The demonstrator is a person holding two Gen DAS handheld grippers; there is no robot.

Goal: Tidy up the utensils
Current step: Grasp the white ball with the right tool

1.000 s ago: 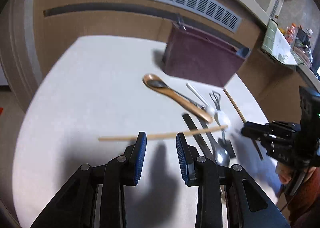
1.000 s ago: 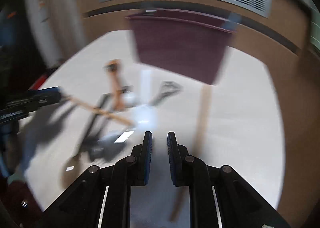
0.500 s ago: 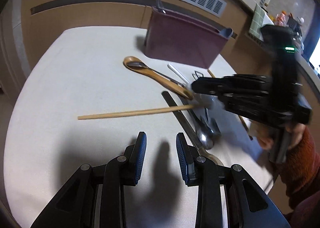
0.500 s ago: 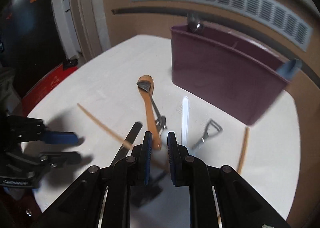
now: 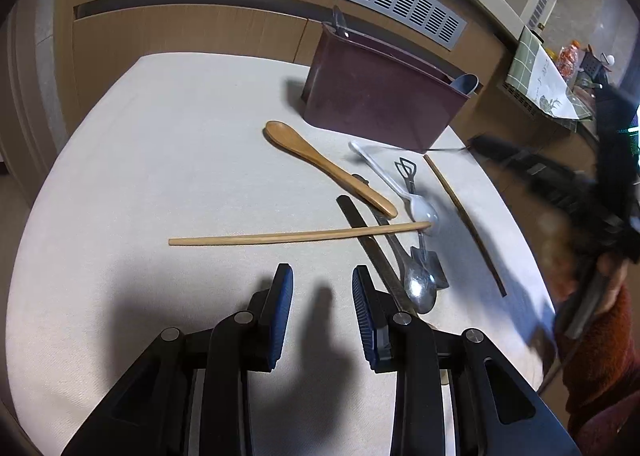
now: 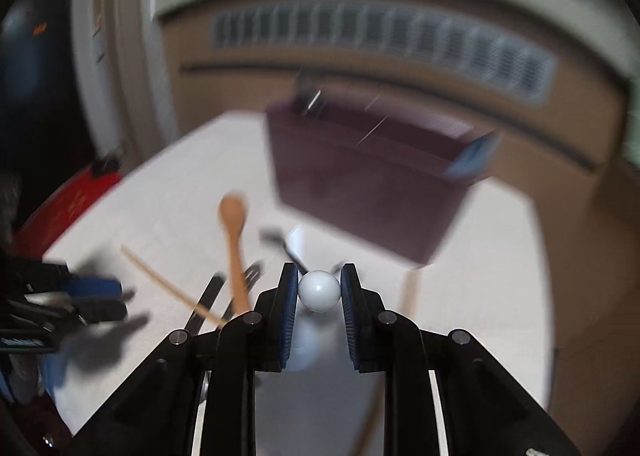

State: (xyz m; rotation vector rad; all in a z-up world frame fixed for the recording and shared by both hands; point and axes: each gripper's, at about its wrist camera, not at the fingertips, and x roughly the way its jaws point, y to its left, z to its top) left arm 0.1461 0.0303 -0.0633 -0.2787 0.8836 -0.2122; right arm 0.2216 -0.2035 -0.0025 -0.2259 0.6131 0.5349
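Observation:
My right gripper [image 6: 319, 280] has a white ball [image 6: 319, 290] between its pads, touching both; its jaws are opening. The ball ends a thin dark utensil [image 6: 280, 242] that sticks out forward, lifted off the table. In the left wrist view the right gripper [image 5: 486, 146] is a blur at the right, near the maroon holder [image 5: 380, 104]. My left gripper [image 5: 322, 276] hangs open over the table with nothing in it. Ahead of it lie a pale chopstick [image 5: 296, 236], a wooden spoon [image 5: 320, 164], a white plastic spoon [image 5: 396, 188] and a metal spoon [image 5: 418, 284].
A dark chopstick [image 5: 464, 224], a flat black handle [image 5: 368, 232] and a small shovel-shaped spoon [image 5: 424, 252] also lie in the pile. The holder contains a metal utensil [image 5: 339, 22] and a blue-grey one [image 5: 466, 82]. A person's red sleeve [image 5: 600, 356] is at the right.
The right gripper came in over the pile, then rose with the ball-ended utensil; the wooden spoon's bowl now lies bare. Its jaws stand wider. The left gripper stayed put.

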